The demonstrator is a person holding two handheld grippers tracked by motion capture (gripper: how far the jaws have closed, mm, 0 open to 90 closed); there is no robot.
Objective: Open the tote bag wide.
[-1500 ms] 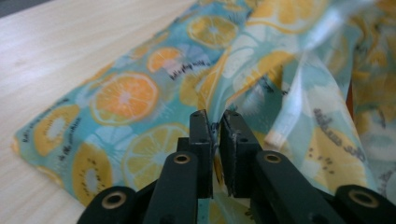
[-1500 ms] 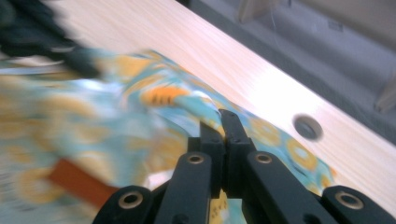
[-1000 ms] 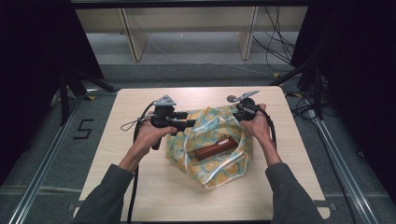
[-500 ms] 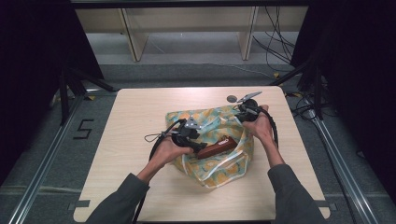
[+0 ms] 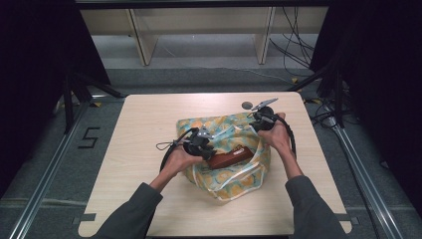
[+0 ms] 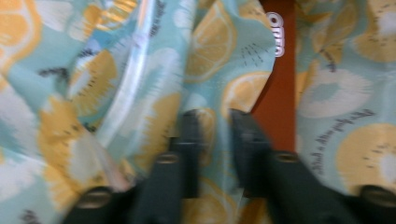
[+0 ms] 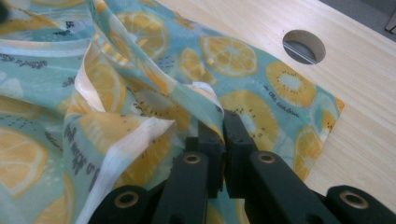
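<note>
A teal cloth bag (image 5: 234,175) printed with lemon and kiwi slices lies on the wooden table (image 5: 144,124), its mouth held open. A long red-brown box (image 5: 230,156) lies inside it. My left gripper (image 5: 206,149) is down in the bag beside the box's near end. In the left gripper view its jaws (image 6: 215,125) have just been closing, and a fold of the bag cloth (image 6: 93,84) is pinched between them, with the box (image 6: 280,93) just to the right. My right gripper (image 5: 259,123) is shut on the bag's far rim (image 7: 140,70), its tips (image 7: 223,122) clamping the hem.
A round hole (image 5: 247,105) in the tabletop lies just beyond the bag, beside the right gripper; it appears again (image 7: 304,45) in the right gripper view. Bare wood surrounds the bag. Shelving legs and cables stand on the floor behind the table.
The left gripper has dropped from the bag's left rim to the right and down into the bag beside the box, and its jaws have closed on cloth. The right gripper has kept still.
</note>
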